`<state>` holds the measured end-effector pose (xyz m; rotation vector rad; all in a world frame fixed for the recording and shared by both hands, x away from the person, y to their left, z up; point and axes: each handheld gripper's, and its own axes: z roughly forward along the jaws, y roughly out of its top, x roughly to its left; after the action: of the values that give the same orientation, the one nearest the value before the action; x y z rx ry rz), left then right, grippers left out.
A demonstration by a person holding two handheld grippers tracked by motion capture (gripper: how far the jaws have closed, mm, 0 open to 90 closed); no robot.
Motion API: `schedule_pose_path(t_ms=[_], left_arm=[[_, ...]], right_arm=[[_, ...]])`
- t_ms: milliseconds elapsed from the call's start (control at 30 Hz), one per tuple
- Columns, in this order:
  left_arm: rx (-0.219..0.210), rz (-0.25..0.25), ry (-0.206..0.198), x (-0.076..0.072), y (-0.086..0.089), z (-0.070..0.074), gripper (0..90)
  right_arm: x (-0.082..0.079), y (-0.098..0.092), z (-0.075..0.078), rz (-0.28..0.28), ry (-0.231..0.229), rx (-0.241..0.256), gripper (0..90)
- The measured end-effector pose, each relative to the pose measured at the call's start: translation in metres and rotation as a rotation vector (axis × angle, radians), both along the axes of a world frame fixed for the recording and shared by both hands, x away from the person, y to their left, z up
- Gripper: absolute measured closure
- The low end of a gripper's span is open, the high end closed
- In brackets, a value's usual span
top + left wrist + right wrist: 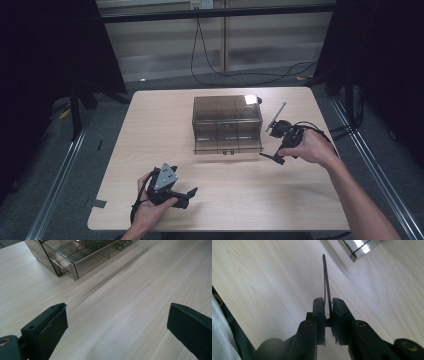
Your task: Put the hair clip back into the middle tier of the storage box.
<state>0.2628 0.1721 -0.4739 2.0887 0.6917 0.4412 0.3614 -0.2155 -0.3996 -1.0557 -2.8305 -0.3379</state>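
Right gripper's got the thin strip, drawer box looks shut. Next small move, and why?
Probably bring the open left gripper up to the small knob on the smoky transparent plastic drawer box and pull. The right gripper is shut on a thin dark toothed strip beside the box, and the front drawer looks closed, so it has nowhere to go.

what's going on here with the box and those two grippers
A person at a wooden table holds a gripper in each hand. The right gripper is shut on a thin toothed strip, just right of the smoky clear drawer box. The left gripper is open with nothing between its jaws, low over the near table, pointing towards the box.
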Motion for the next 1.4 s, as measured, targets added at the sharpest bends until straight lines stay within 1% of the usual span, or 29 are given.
schedule_pose_path(t_ms=[33,67,133,167,300,367,400,467,500,533,567,600,667,733,767,800,833,900,1067,1167,1200,1333,1400], left_arm=[[0.009,-0.002,-0.002,0.0,0.0,0.0,3.1],[0.005,-0.001,-0.001,0.0,0.0,0.0,3.3],[0.008,-0.001,-0.001,0.0,-0.001,-0.001,3.4],[0.014,-0.005,-0.002,0.0,0.0,0.0,3.4],[0.008,-0.003,-0.001,0.0,-0.001,0.0,3.4],[0.014,-0.006,-0.002,0.0,-0.001,0.0,3.5],[0.008,-0.004,0.0,0.0,-0.001,-0.001,3.5],[0.013,-0.006,-0.001,0.0,-0.001,0.0,3.5],[0.014,-0.007,-0.001,0.001,-0.001,0.0,3.5],[0.01,-0.007,-0.002,0.0,-0.001,-0.001,3.5],[0.012,-0.017,-0.007,0.0,0.0,0.0,3.5],[0.004,-0.021,-0.011,0.0,0.0,0.0,3.3],[0.005,-0.021,-0.01,0.0,0.0,0.0,3.3],[0.005,-0.018,-0.009,0.0,0.0,0.0,3.3],[0.006,-0.013,-0.009,0.0,0.0,0.0,3.3],[0.008,-0.014,-0.01,0.0,0.0,0.0,3.3],[-0.003,-0.011,-0.007,0.0,0.0,0.0,3.3],[-0.001,-0.01,-0.009,0.0,0.0,0.0,3.3],[0.001,-0.008,-0.01,0.0,0.002,0.001,3.3],[0.001,-0.008,-0.01,0.0,0.002,0.001,3.3],[0.001,-0.008,-0.011,0.0,0.002,0.001,3.3],[0.002,-0.007,-0.01,0.0,0.002,0.001,3.3],[0.0,-0.006,-0.008,0.0,0.002,0.001,3.3]], right_arm=[[0.001,0.001,0.0,0.0,0.0,0.006,81.6],[0.002,0.002,0.001,0.006,-0.007,-0.003,81.6],[0.003,0.004,0.002,0.007,-0.01,0.009,81.6],[0.004,0.005,0.003,0.004,-0.004,0.008,81.6],[0.006,0.005,0.002,0.003,-0.009,0.022,81.6],[0.007,0.006,0.003,0.003,-0.002,0.012,81.6],[0.007,0.008,0.004,0.007,-0.006,0.018,81.6],[0.009,0.01,0.006,0.016,-0.011,0.013,81.6],[0.009,0.012,0.007,0.013,-0.006,0.016,81.6],[0.01,0.013,0.008,0.014,-0.006,0.017,81.6],[0.011,0.014,0.008,0.016,-0.007,0.011,81.6],[0.012,0.015,0.009,0.02,-0.007,0.004,81.6],[0.014,0.019,0.009,0.026,-0.008,0.01,81.6],[0.015,0.023,0.01,0.031,-0.014,0.002,81.6],[0.016,0.024,0.01,0.036,-0.012,0.008,81.6],[0.016,0.025,0.011,0.032,-0.016,0.003,81.6],[0.017,0.026,0.011,0.036,-0.013,0.003,81.6],[0.019,0.028,0.011,0.04,-0.015,-0.005,81.6],[0.022,0.032,0.015,0.042,-0.017,0.003,81.6],[0.024,0.033,0.015,0.043,-0.019,-0.004,81.6],[0.025,0.034,0.015,0.045,-0.021,0.008,81.6],[0.027,0.037,0.017,0.049,-0.028,0.003,81.6],[0.029,0.04,0.017,0.053,-0.024,0.008,81.6]])
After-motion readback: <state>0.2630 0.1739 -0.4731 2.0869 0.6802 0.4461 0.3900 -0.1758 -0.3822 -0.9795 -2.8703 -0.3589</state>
